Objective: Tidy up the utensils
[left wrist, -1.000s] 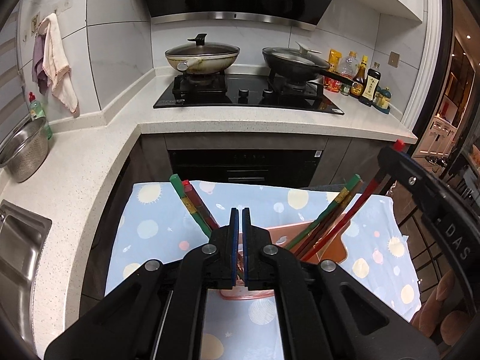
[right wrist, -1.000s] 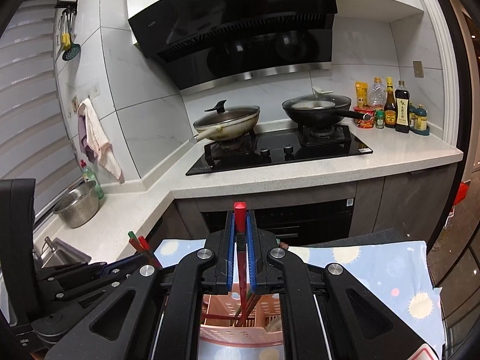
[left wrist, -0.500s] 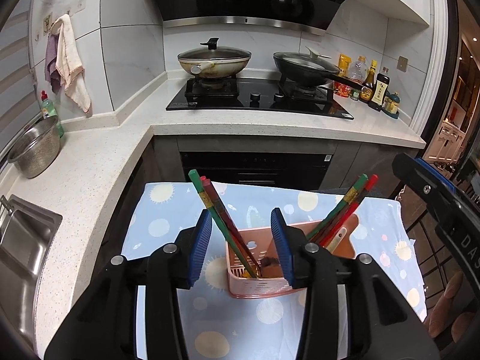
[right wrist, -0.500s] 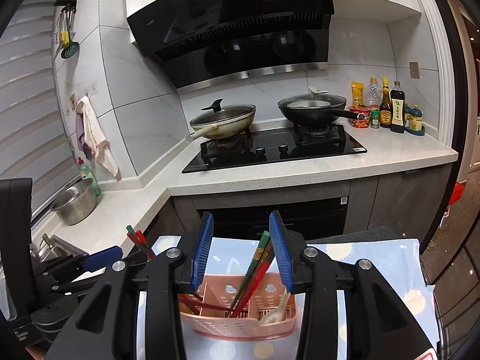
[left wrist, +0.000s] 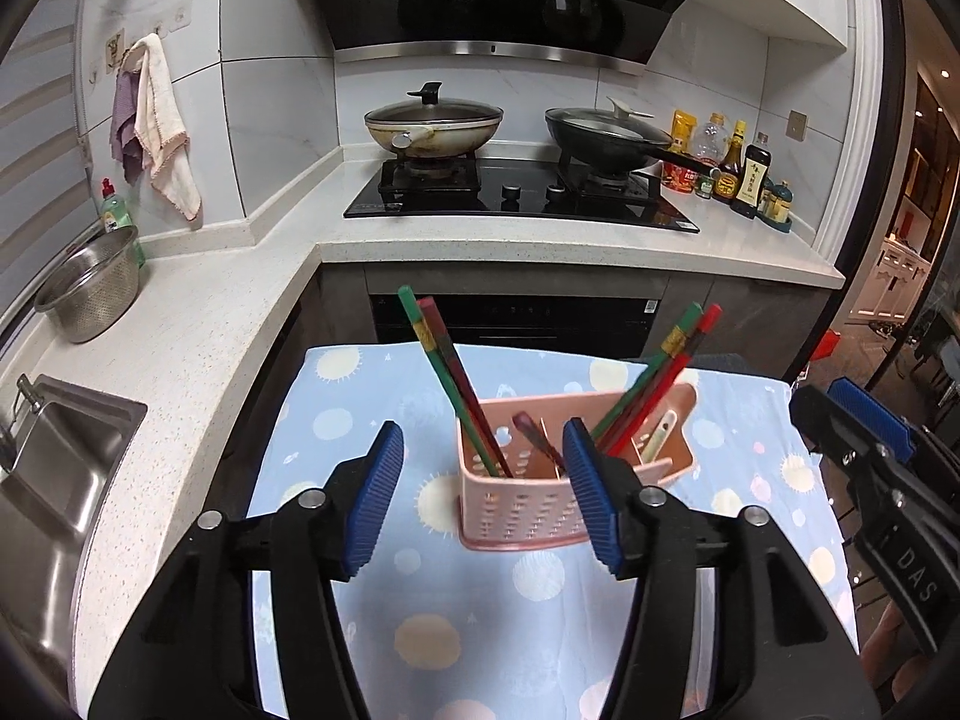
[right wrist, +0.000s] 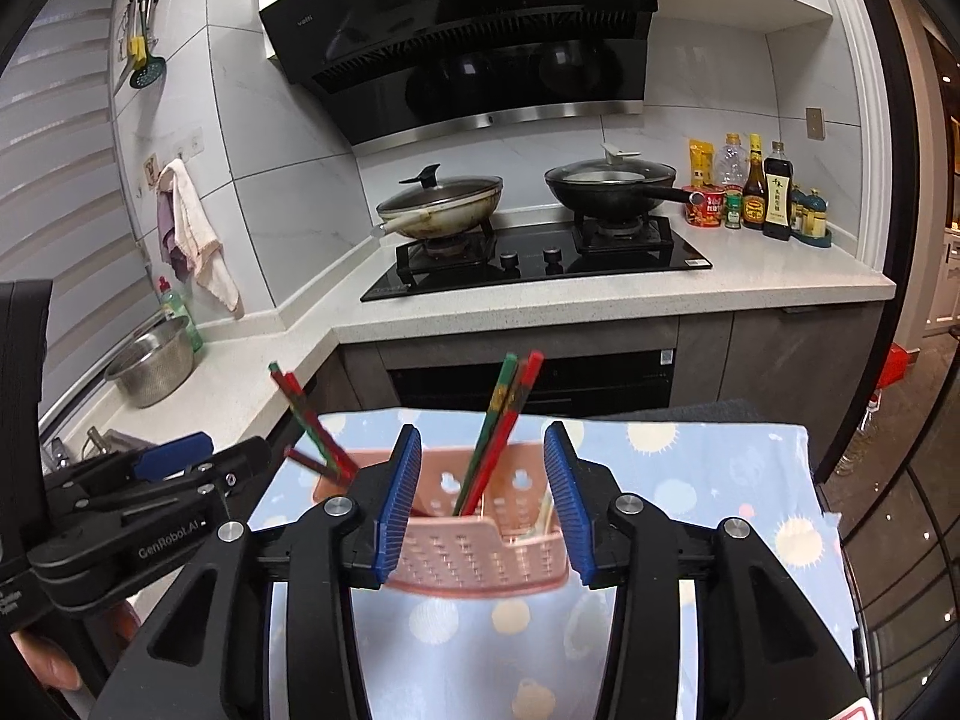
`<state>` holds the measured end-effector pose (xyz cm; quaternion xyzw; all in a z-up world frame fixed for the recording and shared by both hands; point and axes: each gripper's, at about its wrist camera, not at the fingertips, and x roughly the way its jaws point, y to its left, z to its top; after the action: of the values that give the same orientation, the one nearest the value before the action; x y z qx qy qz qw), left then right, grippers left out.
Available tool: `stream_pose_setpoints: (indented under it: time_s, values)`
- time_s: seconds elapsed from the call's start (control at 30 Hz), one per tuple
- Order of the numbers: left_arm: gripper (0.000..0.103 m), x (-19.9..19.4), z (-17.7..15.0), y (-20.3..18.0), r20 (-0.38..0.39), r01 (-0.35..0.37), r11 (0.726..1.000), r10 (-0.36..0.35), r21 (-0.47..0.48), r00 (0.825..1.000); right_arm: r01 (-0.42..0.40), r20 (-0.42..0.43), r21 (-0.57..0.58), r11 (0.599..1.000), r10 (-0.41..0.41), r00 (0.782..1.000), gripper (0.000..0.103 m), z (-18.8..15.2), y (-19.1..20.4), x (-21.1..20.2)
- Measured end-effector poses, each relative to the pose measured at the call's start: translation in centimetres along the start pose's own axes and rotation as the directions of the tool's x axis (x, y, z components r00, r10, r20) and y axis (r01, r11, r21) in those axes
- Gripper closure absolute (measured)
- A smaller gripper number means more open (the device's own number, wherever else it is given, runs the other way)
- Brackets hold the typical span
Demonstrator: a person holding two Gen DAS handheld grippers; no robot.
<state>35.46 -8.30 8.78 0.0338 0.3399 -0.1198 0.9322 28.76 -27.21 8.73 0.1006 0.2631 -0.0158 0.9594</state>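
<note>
The fingers (left wrist: 591, 495) of the left gripper (left wrist: 480, 492) are seen spreading apart with nothing clasped between them, and those of the right gripper (right wrist: 480, 504) are likewise widening and empty. Just beyond both, the pink utensil holder (left wrist: 528, 510) is found on the dotted blue cloth (left wrist: 372, 420), which covers the bench. One pair of chopsticks (left wrist: 453, 384) leans out of the holder's left compartment, another pair (left wrist: 654, 378) out of its right side, and a pale spoon (left wrist: 657, 432) rests beside the latter. It is judged that the light holder could be tipped, or the leaning sticks knocked out, if a finger were swung into them. Behind the holder, a stove (left wrist: 522, 192) with two lidded pans is set well apart; nothing is seen blocking access.
</note>
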Motion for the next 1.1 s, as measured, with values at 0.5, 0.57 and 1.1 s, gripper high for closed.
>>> stream_pose_setpoints:
  time_s: [0.5,0.57,1.1]
  values:
    - [0.025,-4.8,-5.2,-1.1,0.009,-0.017,1.000,0.017,0.010,1.000,0.048,-0.055,-0.021,0.999,-0.049,0.997,0.035,-5.9,0.5,-5.7]
    - [0.020,-5.3,-6.0,-1.2,0.008,-0.020,1.000,0.020,0.010,1.000,0.048,-0.064,-0.011,0.999,-0.049,0.997,0.033,-6.4,0.3,-6.1]
    - [0.010,-7.3,-11.3,-1.7,-0.033,-0.021,1.000,0.021,-0.010,0.999,0.078,-0.112,0.017,0.997,-0.076,0.991,0.018,-9.7,-0.6,-8.8]
